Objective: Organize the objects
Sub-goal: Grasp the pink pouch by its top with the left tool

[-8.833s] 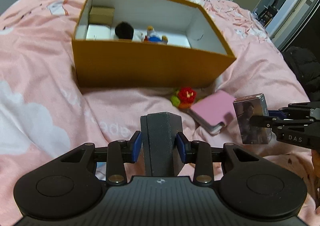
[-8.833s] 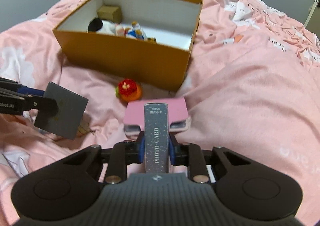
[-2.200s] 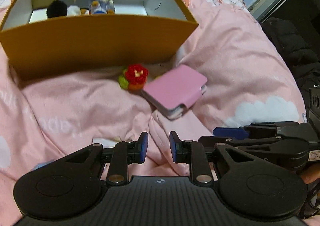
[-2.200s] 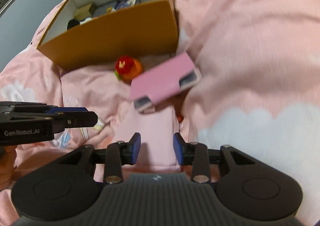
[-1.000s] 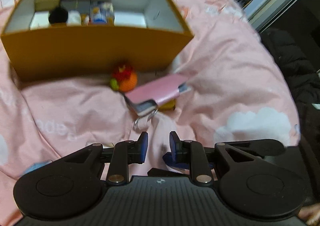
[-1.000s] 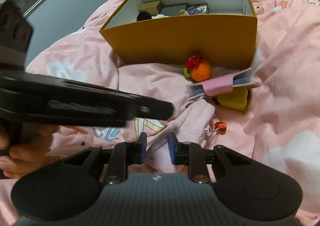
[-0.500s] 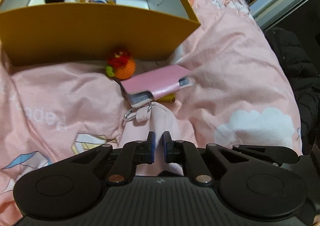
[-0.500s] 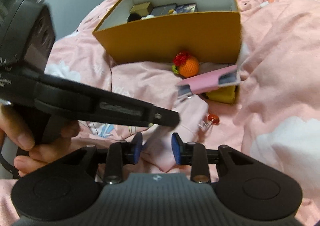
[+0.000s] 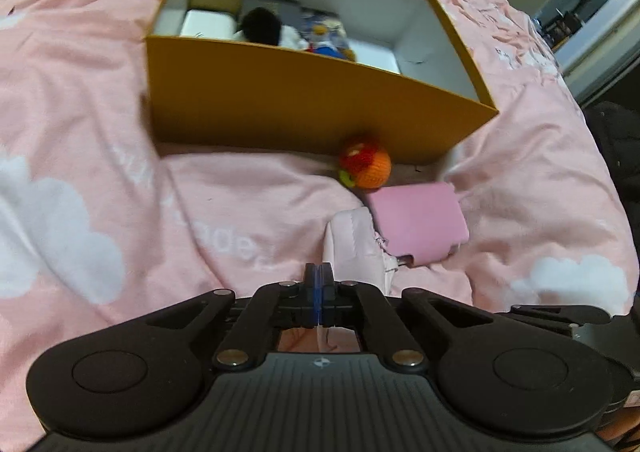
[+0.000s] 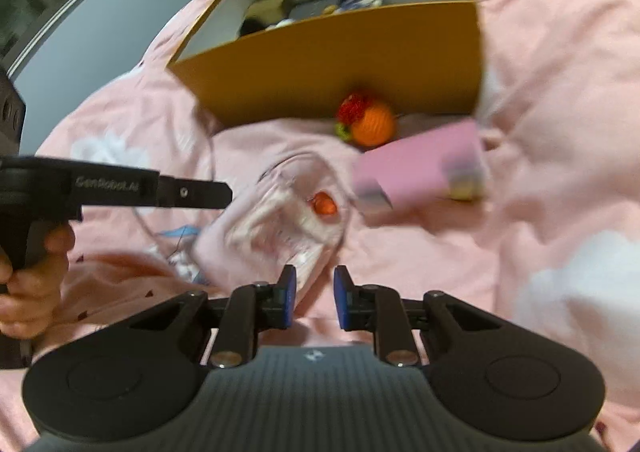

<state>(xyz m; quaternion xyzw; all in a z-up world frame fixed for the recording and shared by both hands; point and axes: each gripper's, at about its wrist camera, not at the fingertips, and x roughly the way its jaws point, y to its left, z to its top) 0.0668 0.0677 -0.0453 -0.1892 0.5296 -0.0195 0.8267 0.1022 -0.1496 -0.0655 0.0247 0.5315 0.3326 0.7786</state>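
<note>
**A:** Closed up since half a second back, those left tongs (image 9: pixel 319 280): thin gap then, blue pads flat together now. Pink wallet (image 9: pixel 416 224) lying flatter as well.

**B:** Caught anything?

**A:** Cannot tell. Tips right at the near edge of the pale pouch (image 9: pixel 352 240), yet no cloth plainly seen between the pads.

**B:** And the right tongs (image 10: pixel 313 288)?

**A:** Narrow, and closing. Near corner of the pouch poking in between the pads, perhaps brushing the left one, not squeezed from both sides.

**B:** Whereabouts of the pouch, exactly?

**A:** Near middle of the bedcover (image 9: pixel 100 132), rumpled and blurred in the right wrist view, with a red bead (image 10: pixel 325 204) on top. Far right side touching the wallet.

**B:** Edges to mind?

**A:** Orange box (image 9: pixel 300 100) on the far side, near wall upright, top open, small things crowded in its far left part. Knitted ball (image 9: pixel 366 166) close under that wall, just beside the wallet's far corner. Something yellow (image 10: pixel 464 188) under the wallet's right end.

**B:** Room to move?

**A:** Plenty on the left: bare bedcover from the box down to the near edge. Tight in the middle, with pouch, wallet and ball bunched together. Open on the right too, though rising in folds. Left tongs reaching in level from the left in the right wrist view, handle wrapped by a hand (image 10: pixel 28 272).
</note>
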